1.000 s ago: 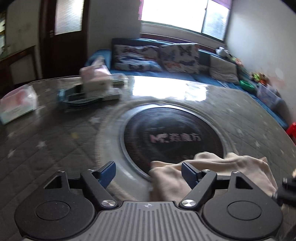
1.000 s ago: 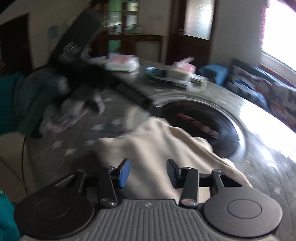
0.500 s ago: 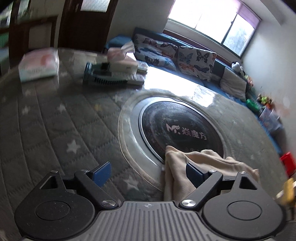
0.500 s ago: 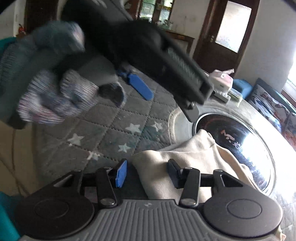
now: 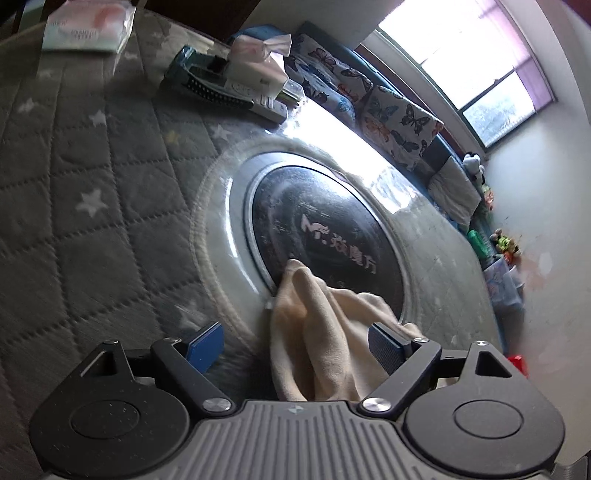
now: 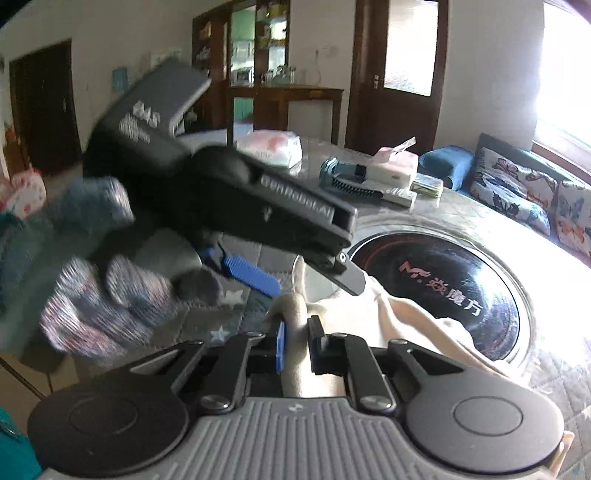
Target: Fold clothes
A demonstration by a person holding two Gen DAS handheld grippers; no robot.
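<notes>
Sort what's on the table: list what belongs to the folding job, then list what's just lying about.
Job:
- cream garment
- right hand-held gripper, shut on a fold of it; its jaws have just been closing
- left hand-held gripper, open over it

Lying about:
- tissue box
- wipes pack
- comb
- round hotplate

Tissue box (image 5: 258, 66) beside wipes pack (image 5: 86, 31) on table (image 5: 74, 184)

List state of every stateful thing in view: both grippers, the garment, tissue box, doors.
right gripper: shut on the beige garment, jaws just closed on a bunched fold.
left gripper: open, cloth between its fingers, pads not pressing.
beige garment: crumpled, unfolded, partly over the black turntable.
tissue box: open, tissue sticking out.
glass-panel door: closed.
</notes>
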